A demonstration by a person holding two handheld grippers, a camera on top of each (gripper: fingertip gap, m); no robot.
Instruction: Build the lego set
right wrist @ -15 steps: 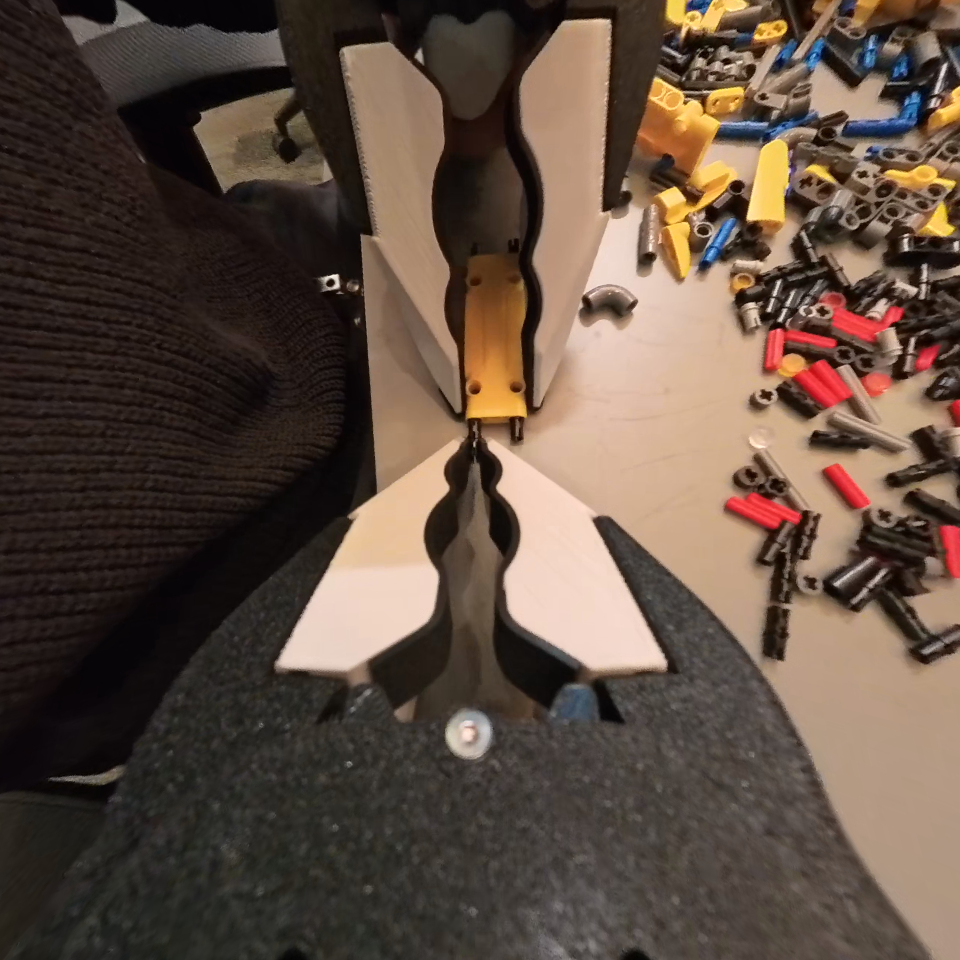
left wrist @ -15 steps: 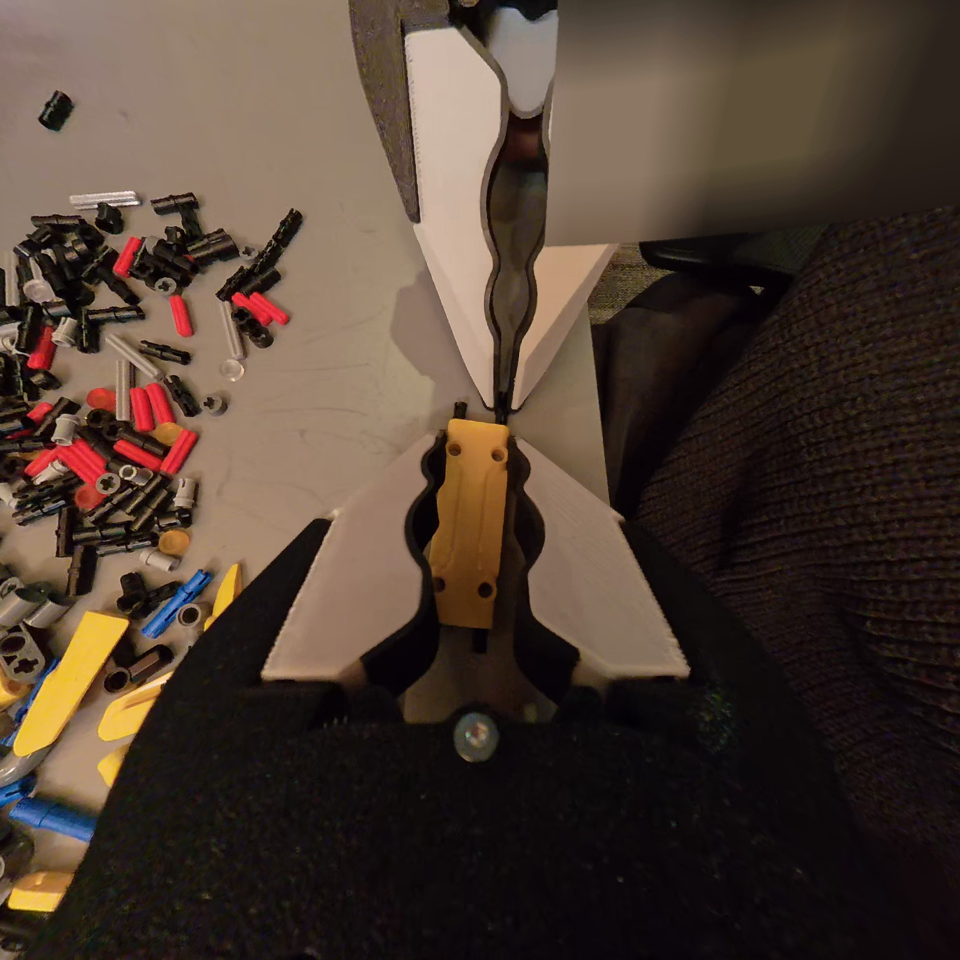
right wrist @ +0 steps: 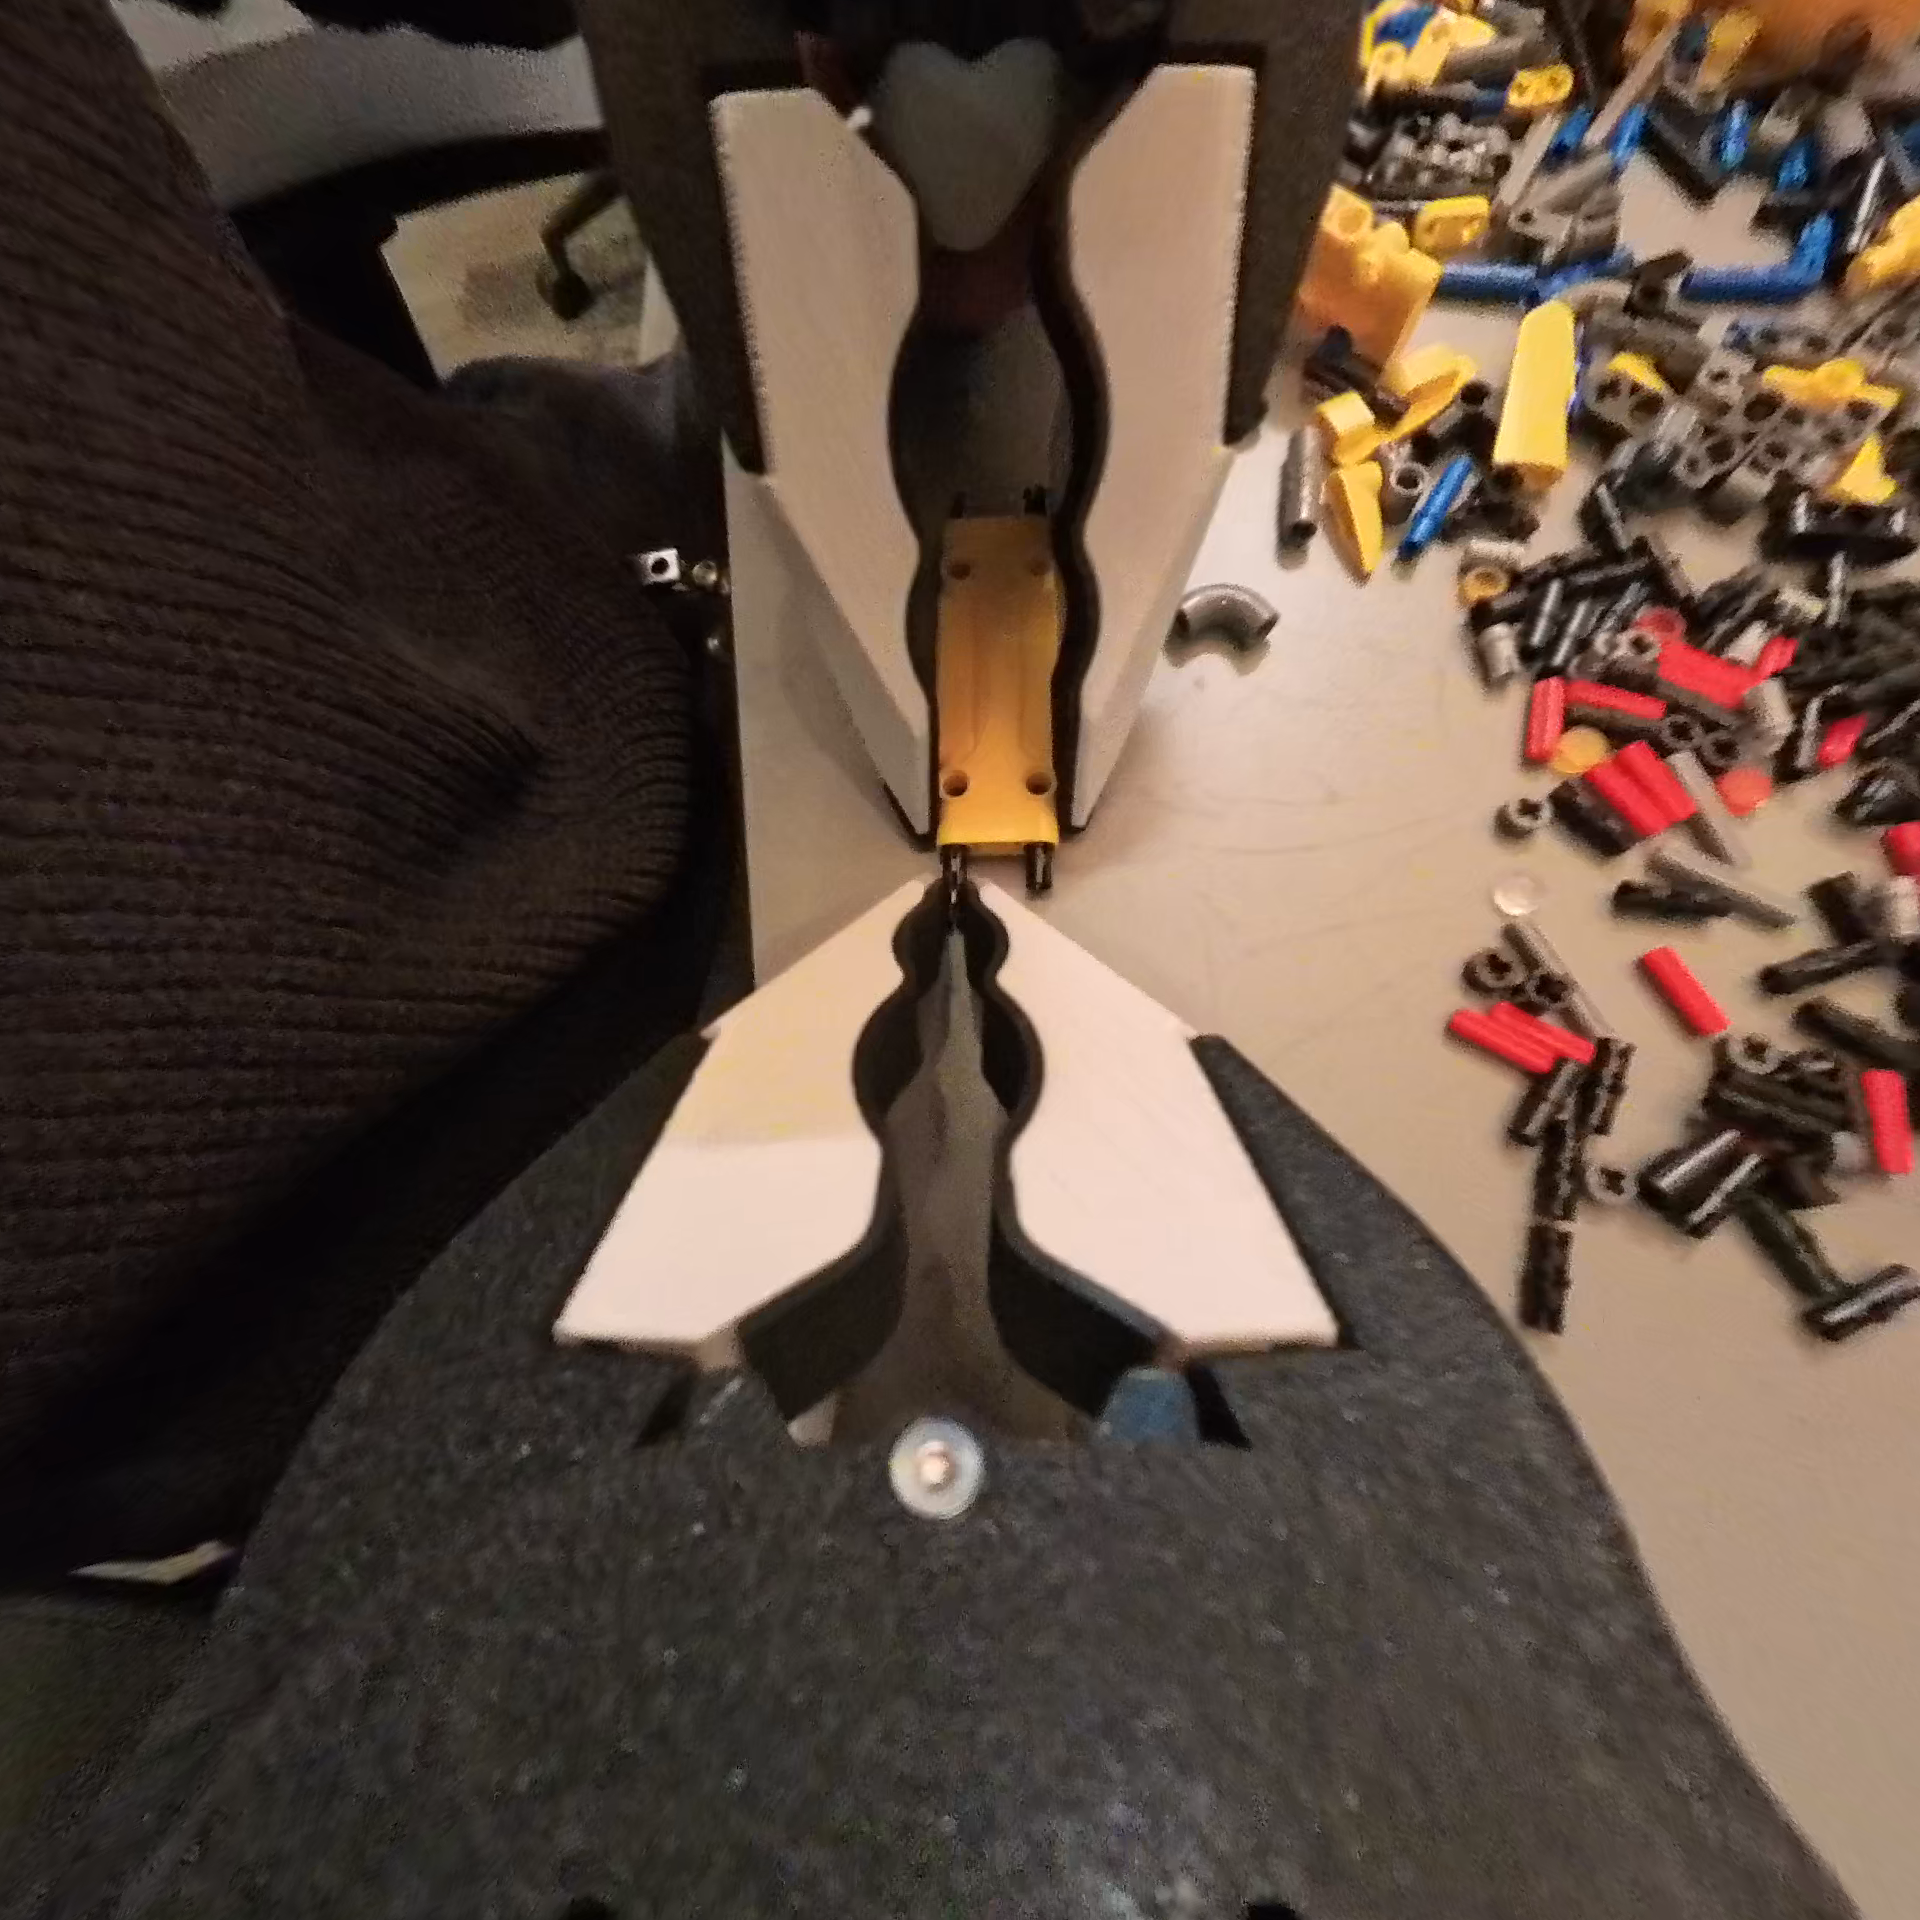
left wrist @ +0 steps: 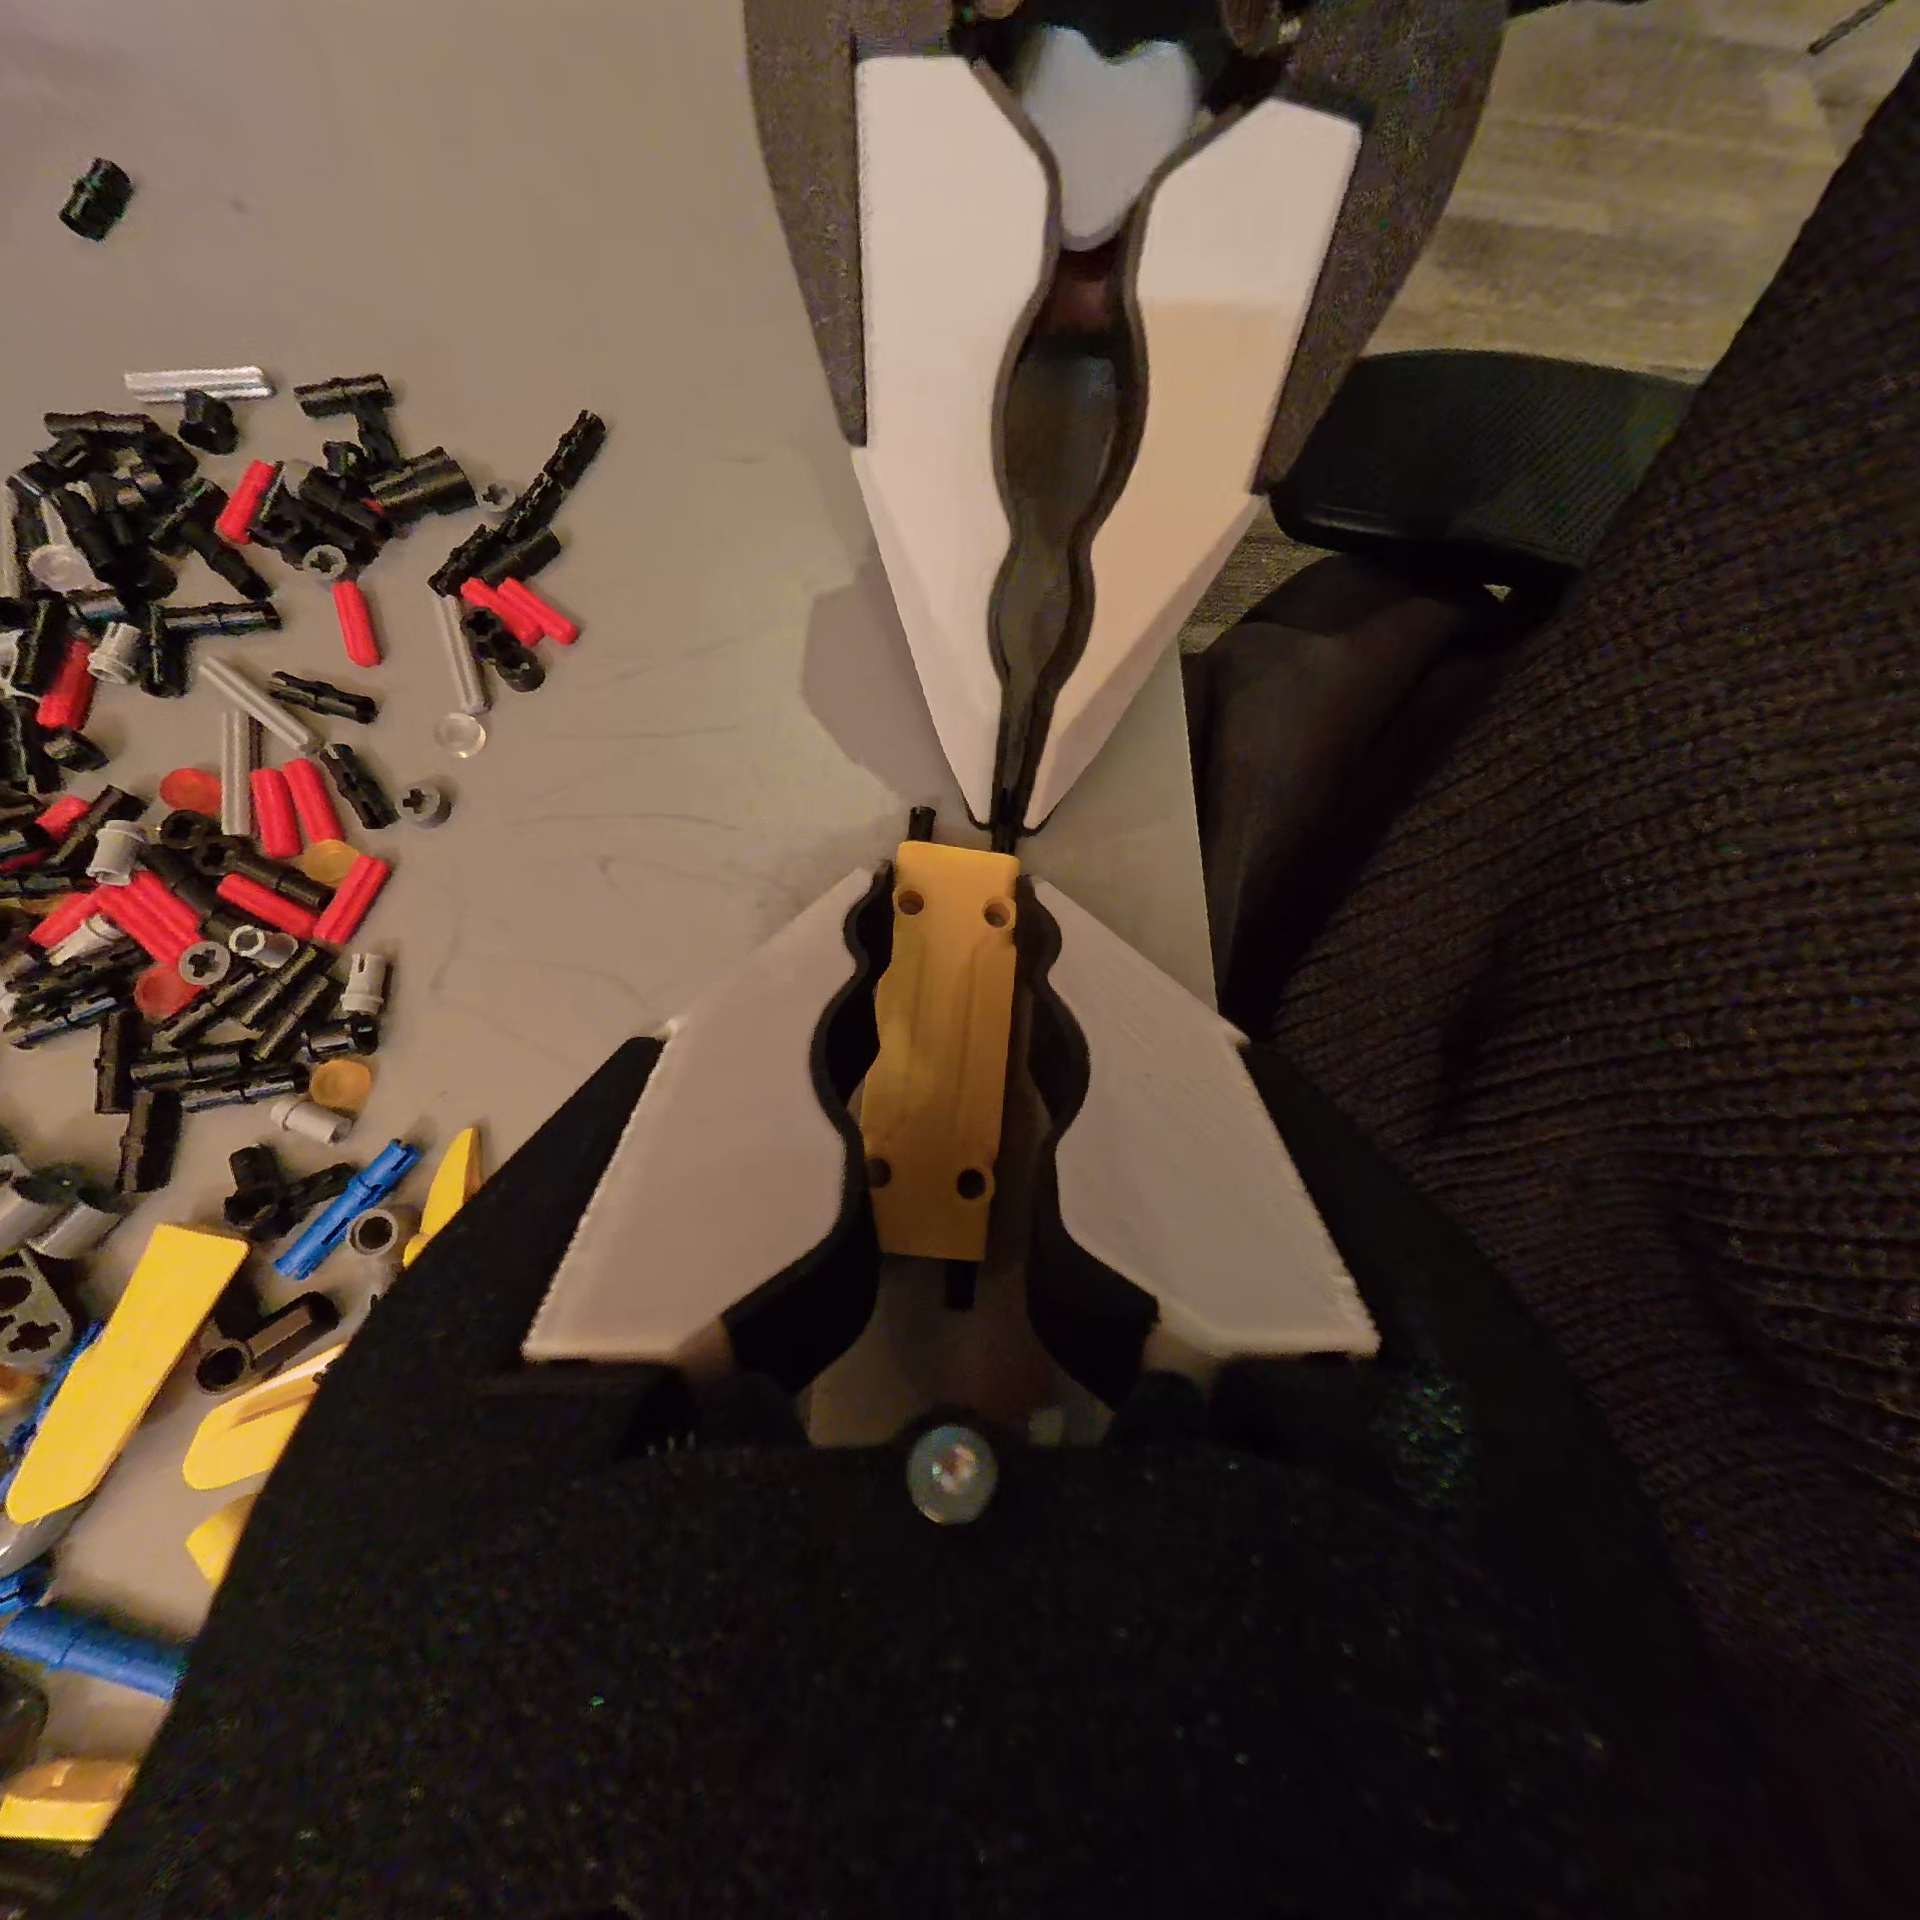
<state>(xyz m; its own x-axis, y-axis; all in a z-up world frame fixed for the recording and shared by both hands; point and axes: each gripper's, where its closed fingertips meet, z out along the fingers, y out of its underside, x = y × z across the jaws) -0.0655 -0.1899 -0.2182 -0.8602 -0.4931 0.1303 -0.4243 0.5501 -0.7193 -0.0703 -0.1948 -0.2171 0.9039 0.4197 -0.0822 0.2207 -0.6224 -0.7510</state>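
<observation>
**Two grippers meeting tip to tip over a yellow panel piece**

The left gripper (left wrist: 951, 894) is clamping a smooth yellow plastic building-toy panel (left wrist: 940, 1049) between its white, ridged, wavy-edged fingers (left wrist: 727, 1122), held above the grey tabletop (left wrist: 644, 312). The panel is showing four small round holes, with a black pin (left wrist: 921, 823) protruding at its far corner. The right gripper (right wrist: 954, 902) is pinching a second thin black pin (right wrist: 951, 868) at the panel's end, jaws drawn nearly together on it. Loose black, red and grey connector pegs (left wrist: 208, 790) are lying scattered well aside. A dark ribbed knit sleeve (left wrist: 1621, 935) is bordering the grippers. Compared with half a second earlier, both grippers are holding the same positions; the grey mosaic patch is no longer covering the right gripper.
</observation>
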